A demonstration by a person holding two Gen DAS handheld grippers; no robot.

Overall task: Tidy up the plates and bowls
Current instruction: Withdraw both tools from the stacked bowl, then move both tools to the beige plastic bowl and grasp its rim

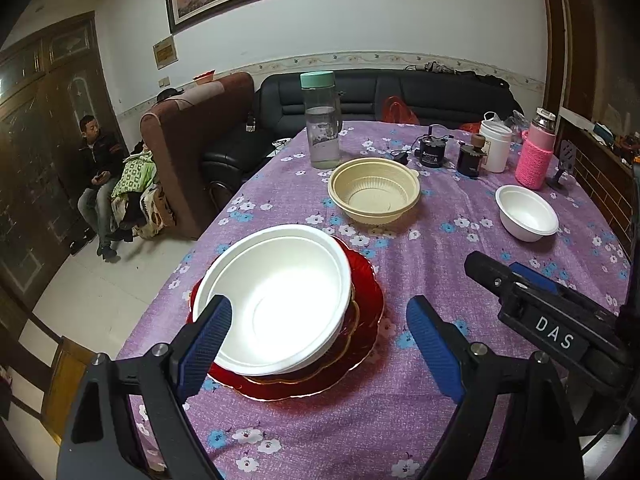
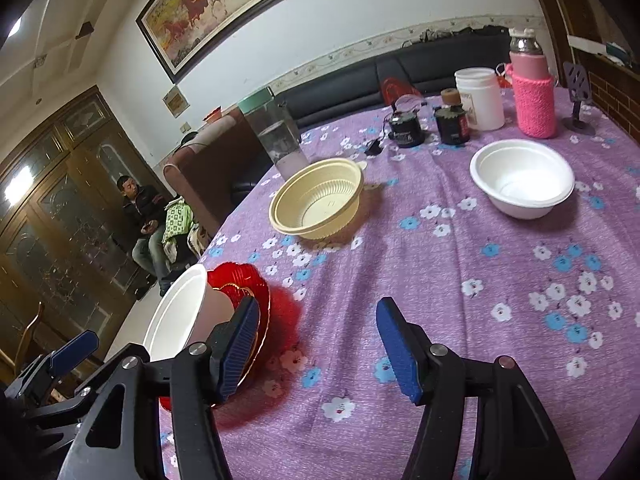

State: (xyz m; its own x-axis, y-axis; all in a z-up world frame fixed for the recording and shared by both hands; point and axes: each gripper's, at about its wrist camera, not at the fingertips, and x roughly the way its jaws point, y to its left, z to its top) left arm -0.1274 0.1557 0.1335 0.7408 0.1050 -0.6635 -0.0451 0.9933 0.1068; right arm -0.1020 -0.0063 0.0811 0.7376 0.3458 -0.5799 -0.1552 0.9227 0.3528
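A large white bowl [image 1: 276, 300] sits tilted on a small amber plate [image 1: 352, 320], which lies on a red glass plate [image 1: 368, 304] near the table's left edge. My left gripper [image 1: 320, 340] is open, its fingers on either side of this stack, just above it. A beige plastic bowl [image 1: 374, 190] stands mid-table and a small white bowl [image 1: 526, 212] at the right. My right gripper [image 2: 316, 344] is open and empty over the cloth, right of the stack [image 2: 240, 284]. The beige bowl [image 2: 318, 200] and small white bowl [image 2: 522, 178] lie beyond it.
A purple floral cloth [image 1: 440, 248] covers the table. At the back stand a water bottle [image 1: 322, 120], a white jar [image 1: 495, 146], a pink-sleeved bottle [image 1: 536, 152] and two black containers [image 1: 432, 152]. A sofa and a seated man [image 1: 98, 176] are beyond the left edge.
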